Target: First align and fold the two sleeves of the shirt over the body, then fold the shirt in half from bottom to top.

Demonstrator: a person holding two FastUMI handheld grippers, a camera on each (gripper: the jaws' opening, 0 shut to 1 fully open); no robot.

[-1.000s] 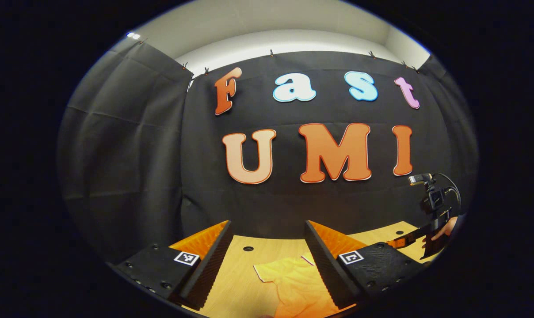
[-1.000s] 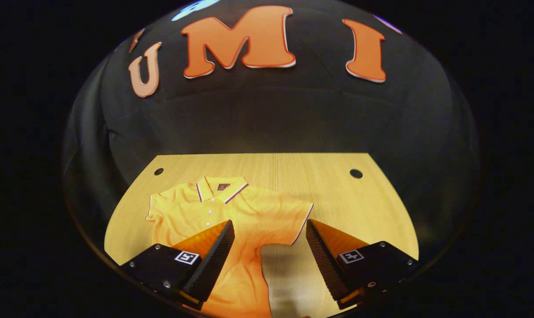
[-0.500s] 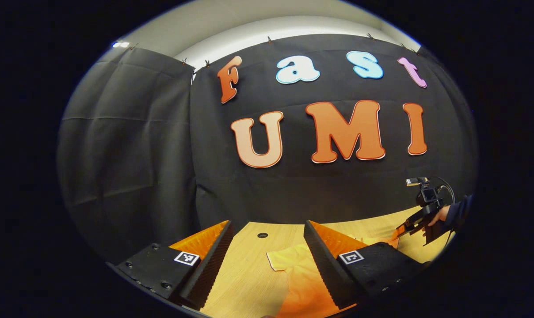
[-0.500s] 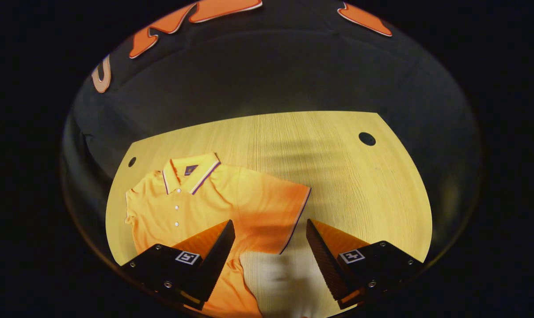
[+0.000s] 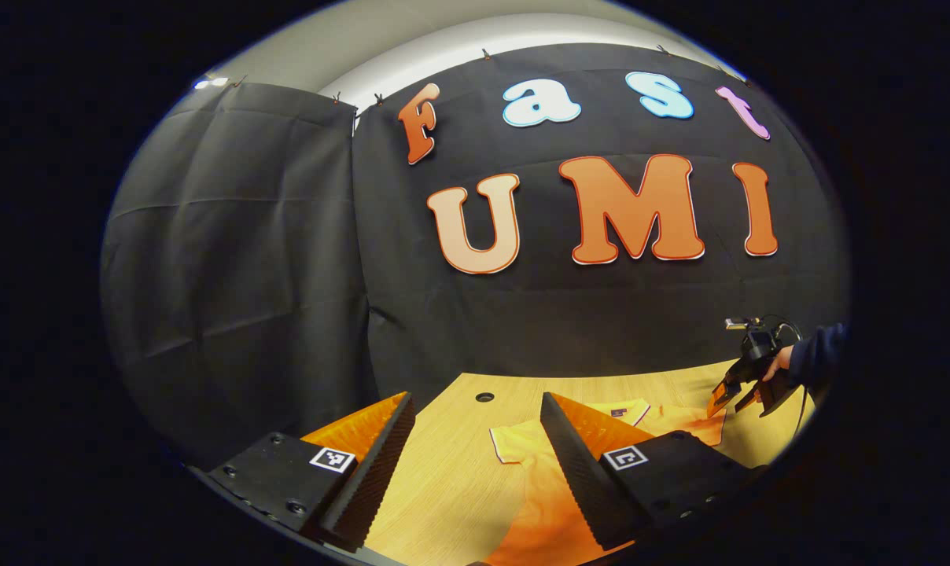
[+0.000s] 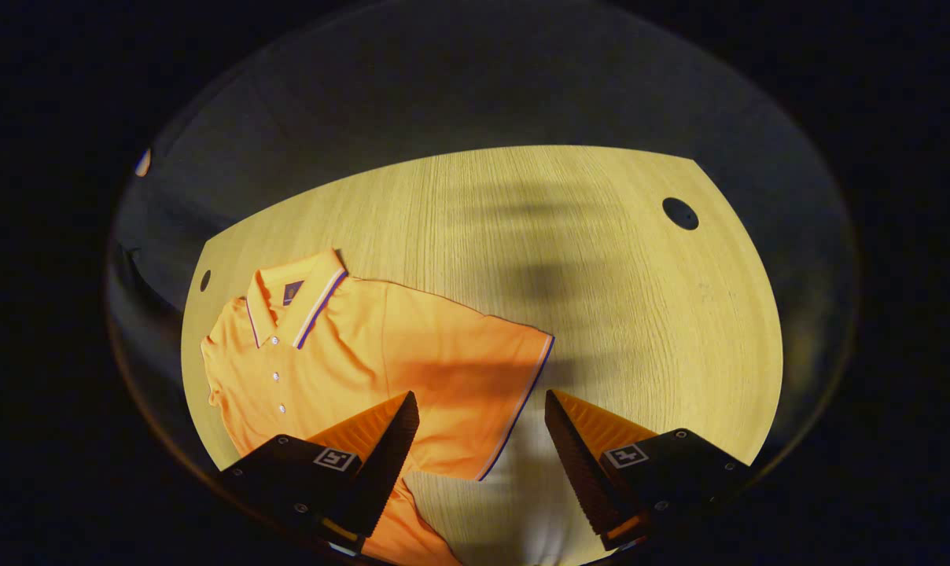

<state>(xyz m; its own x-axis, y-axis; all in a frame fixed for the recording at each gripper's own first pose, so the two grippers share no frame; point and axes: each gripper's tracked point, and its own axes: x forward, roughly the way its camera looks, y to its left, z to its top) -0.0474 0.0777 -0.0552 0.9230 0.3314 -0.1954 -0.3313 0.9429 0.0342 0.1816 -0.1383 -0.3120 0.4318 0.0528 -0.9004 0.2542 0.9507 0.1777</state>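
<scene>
Shirt (image 6: 381,354) flat on table (image 6: 601,275), toward its left; right claw (image 6: 481,405) apparently above sleeve edge.

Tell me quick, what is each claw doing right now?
Left claw: open, holding nothing, above the table.
Right claw: open, holding nothing, over the sleeve of the shirt.
</scene>
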